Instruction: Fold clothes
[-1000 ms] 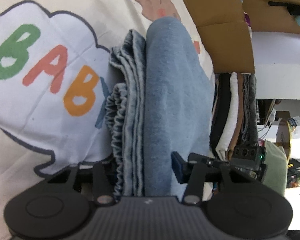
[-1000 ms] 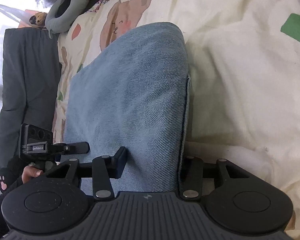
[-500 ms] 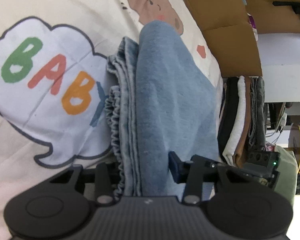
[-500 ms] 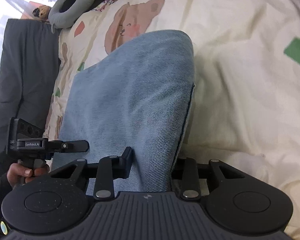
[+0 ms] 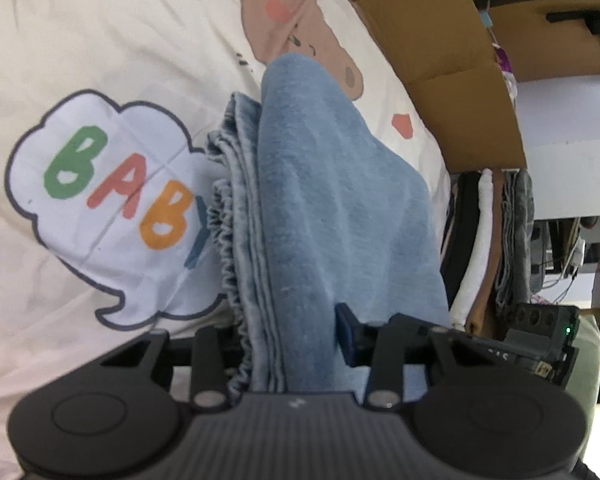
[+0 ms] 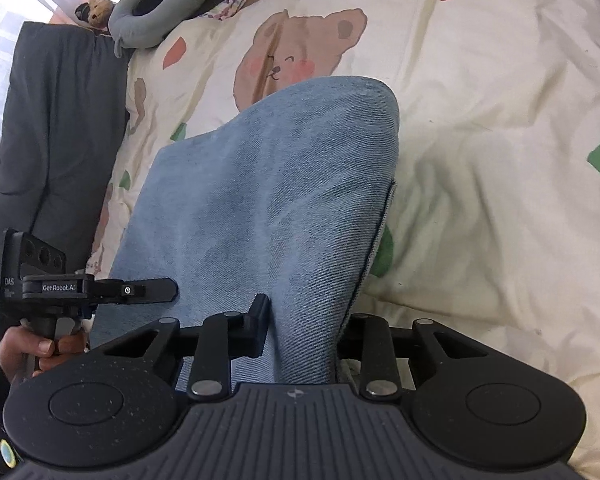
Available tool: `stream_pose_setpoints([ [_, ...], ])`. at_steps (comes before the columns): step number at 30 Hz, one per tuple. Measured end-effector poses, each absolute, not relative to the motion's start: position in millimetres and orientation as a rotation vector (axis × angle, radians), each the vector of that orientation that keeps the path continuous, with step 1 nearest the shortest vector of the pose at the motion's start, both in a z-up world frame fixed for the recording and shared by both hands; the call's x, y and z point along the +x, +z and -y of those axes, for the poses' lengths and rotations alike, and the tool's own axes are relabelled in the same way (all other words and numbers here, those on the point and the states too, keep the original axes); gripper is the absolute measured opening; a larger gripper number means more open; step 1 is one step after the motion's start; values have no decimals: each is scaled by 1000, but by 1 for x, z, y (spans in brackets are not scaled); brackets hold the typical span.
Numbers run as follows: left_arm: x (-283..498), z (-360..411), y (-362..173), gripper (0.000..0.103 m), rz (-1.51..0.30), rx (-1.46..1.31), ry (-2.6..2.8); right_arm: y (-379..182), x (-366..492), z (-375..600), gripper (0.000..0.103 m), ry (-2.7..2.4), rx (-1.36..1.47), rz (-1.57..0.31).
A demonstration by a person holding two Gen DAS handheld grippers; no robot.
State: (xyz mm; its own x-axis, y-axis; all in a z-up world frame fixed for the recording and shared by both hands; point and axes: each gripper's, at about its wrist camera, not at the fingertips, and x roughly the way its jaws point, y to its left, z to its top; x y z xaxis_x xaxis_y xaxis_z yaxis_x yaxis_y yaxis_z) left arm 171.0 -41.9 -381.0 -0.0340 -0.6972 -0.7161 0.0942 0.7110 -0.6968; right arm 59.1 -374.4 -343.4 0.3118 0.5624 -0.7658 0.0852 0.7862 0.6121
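Folded jeans (image 5: pixel 320 200), soft blue denim with gathered waistband, pinched as both grippers' jaws close.

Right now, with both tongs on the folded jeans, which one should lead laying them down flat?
Probably left. The left tongs are closing on the jeans at the thick waistband layers, controlling the stack. The right tongs are closing on a smoother folded edge and can follow.
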Motion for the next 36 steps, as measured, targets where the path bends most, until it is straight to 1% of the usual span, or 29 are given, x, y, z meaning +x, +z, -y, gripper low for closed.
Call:
stream_pose_setpoints([
  [7,170,28,-367,40,-1445,-553,-653,-329,76,364,27,349,605,-1233],
  [13,169,21,-325,39,-1397,-582,-671,-287,83,362,27,380,582,-1202],
  [19,170,23,-248,39,-1354,-567,-677,-210,81,357,26,396,582,-1157],
  [27,166,31,-146,39,-1277,-559,-710,-110,76,368,26,444,598,-1039],
  [36,145,53,-46,39,-1184,-497,-735,-18,62,385,26,467,588,-932],
])
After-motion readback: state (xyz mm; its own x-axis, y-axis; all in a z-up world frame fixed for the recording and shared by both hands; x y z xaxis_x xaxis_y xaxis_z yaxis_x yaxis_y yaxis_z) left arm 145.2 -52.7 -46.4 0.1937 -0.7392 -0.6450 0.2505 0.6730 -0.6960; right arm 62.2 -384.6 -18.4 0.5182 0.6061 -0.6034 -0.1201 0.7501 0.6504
